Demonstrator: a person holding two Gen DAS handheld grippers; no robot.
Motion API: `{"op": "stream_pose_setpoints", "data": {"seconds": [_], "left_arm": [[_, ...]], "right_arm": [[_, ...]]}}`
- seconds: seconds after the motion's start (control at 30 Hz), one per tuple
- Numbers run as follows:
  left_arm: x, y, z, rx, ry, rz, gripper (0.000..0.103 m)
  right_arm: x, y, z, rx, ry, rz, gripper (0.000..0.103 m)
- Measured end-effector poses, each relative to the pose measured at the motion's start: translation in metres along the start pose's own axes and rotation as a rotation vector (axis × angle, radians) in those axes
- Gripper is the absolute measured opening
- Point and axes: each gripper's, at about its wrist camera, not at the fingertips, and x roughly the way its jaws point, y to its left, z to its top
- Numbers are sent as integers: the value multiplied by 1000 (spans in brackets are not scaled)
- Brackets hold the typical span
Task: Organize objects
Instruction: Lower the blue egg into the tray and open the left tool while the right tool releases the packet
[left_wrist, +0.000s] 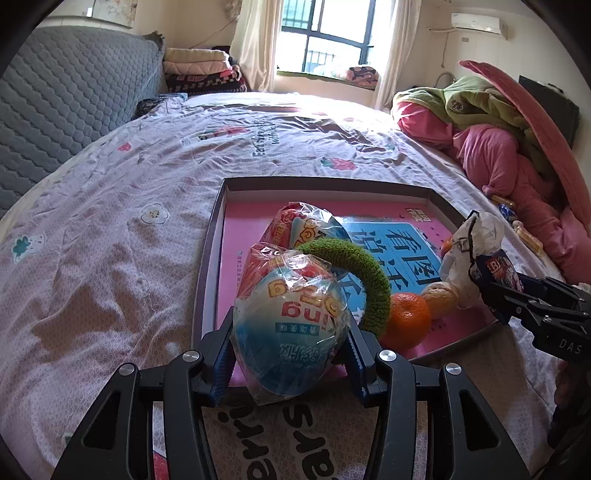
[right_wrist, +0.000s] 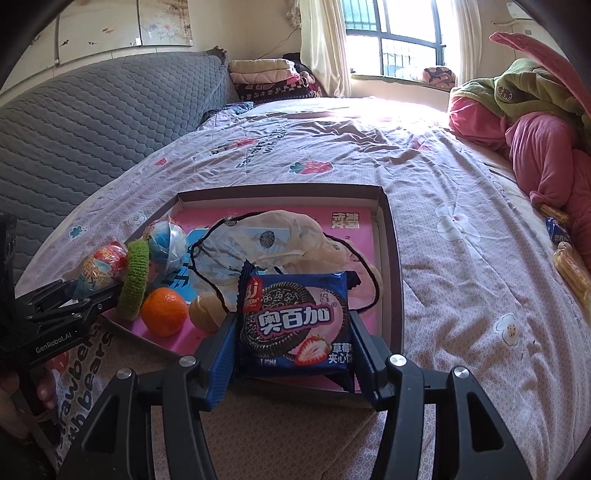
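At the bottom centre of the left wrist view, the left gripper (left_wrist: 291, 363) pinches a plastic-wrapped blue-and-red egg toy (left_wrist: 290, 332) over the near edge of the shallow box tray (left_wrist: 212, 236) on the bed (left_wrist: 110, 229). Bottom centre of the right view, the right gripper (right_wrist: 293, 360) clamps a blue cookie packet (right_wrist: 295, 325). In the tray lie an orange (right_wrist: 163, 311), a green knitted ring (right_wrist: 133, 284), a second egg toy (right_wrist: 168, 245) and a drawstring pouch (right_wrist: 273, 240).

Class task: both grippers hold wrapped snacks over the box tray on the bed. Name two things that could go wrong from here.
1. The left gripper clamps a round snack ball in slippery plastic wrap; it might squirt out.
2. The tray is crowded: lowering the cookie pack could bump the orange, which might roll.
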Motion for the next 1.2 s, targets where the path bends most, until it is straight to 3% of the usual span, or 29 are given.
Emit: {"op": "stream_pose_setpoints", "data": {"seconds": [0.47, 1.03, 1.2], "left_arm": [[-12, -5, 1, -11, -1, -28, 54], [-51, -9, 14, -21, -82, -31, 59], [-69, -14, 16, -36, -97, -16, 67]], "right_arm": [[-6, 3, -2, -19, 11, -31, 62], [-42, 18, 9, -57, -89, -38, 64], [-59, 25, 13, -57, -130, -34, 67]]}}
